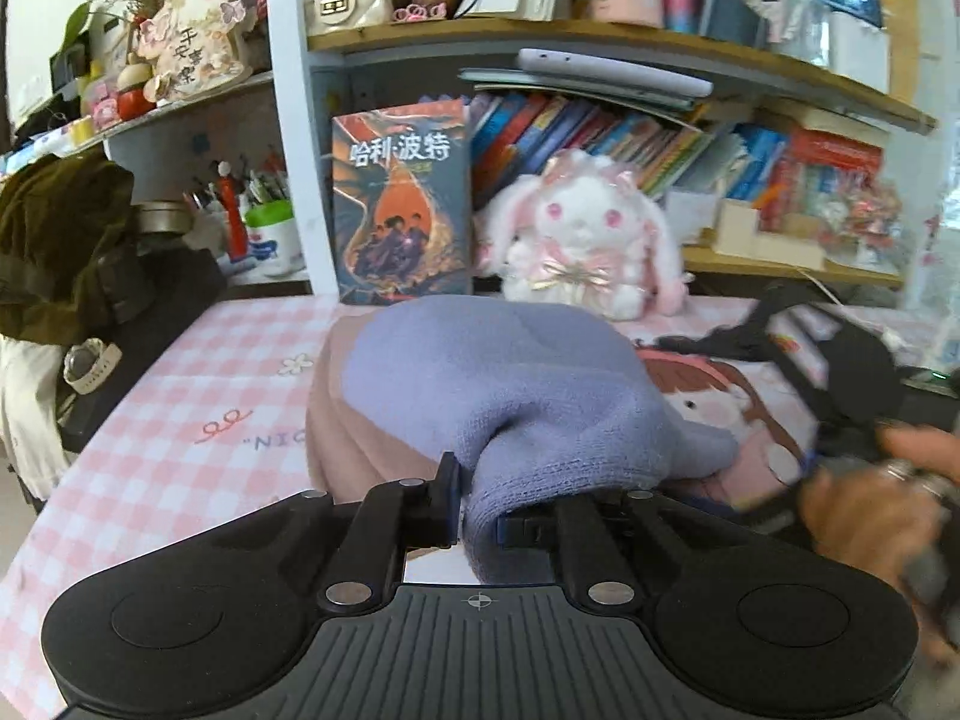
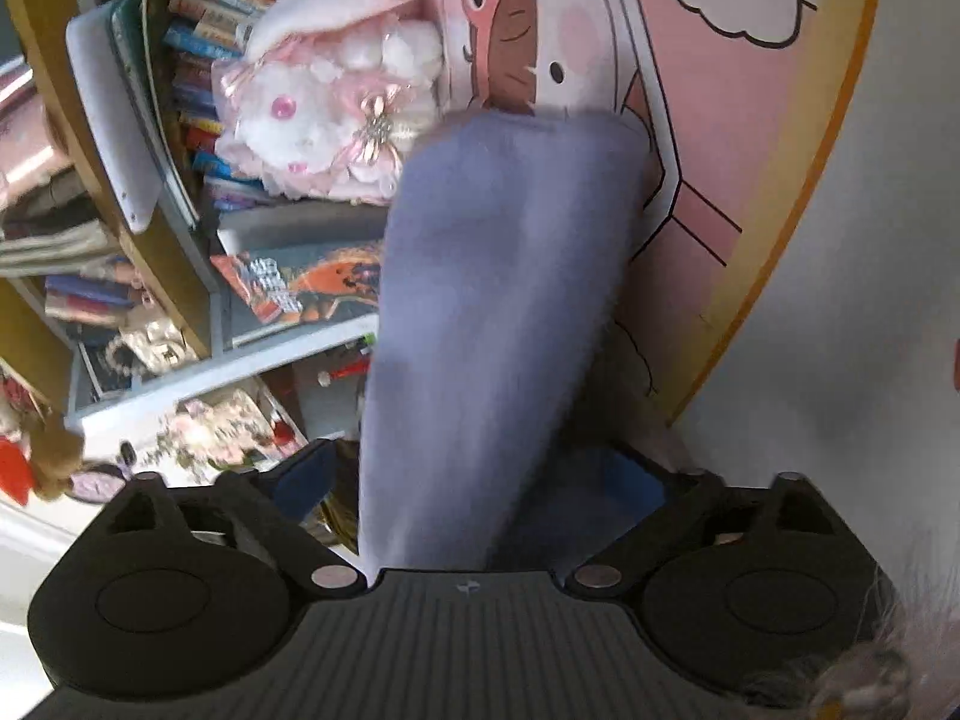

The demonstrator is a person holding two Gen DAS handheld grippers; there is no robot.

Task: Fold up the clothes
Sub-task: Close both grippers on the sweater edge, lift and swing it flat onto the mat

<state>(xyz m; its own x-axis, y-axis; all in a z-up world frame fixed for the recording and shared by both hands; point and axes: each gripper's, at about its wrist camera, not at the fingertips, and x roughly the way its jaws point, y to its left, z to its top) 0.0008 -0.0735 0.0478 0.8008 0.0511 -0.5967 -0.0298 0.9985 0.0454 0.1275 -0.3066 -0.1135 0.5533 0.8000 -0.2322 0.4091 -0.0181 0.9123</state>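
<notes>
A lavender knit garment point(image 1: 492, 378) with a dusty pink part point(image 1: 342, 438) lies bunched on the pink checked tablecloth point(image 1: 180, 420). My left gripper point(image 1: 477, 510) is shut on a lifted fold of the lavender knit at its near edge. In the right wrist view, rolled to one side, the same lavender knit point(image 2: 498, 312) runs as a long strip between the wide-apart jaws of my right gripper point(image 2: 474, 480). Its blue pads point(image 2: 306, 480) stand off the cloth. The right gripper point(image 1: 840, 372) also shows blurred at the right of the left wrist view, with a hand point(image 1: 888, 492) on it.
A white and pink plush rabbit point(image 1: 582, 234) and an upright book point(image 1: 402, 204) stand at the table's back edge under crowded shelves point(image 1: 600, 36). A dark green bag point(image 1: 60, 240) and a watch point(image 1: 90, 360) sit at the left. A cartoon mat point(image 1: 720, 396) covers the right side.
</notes>
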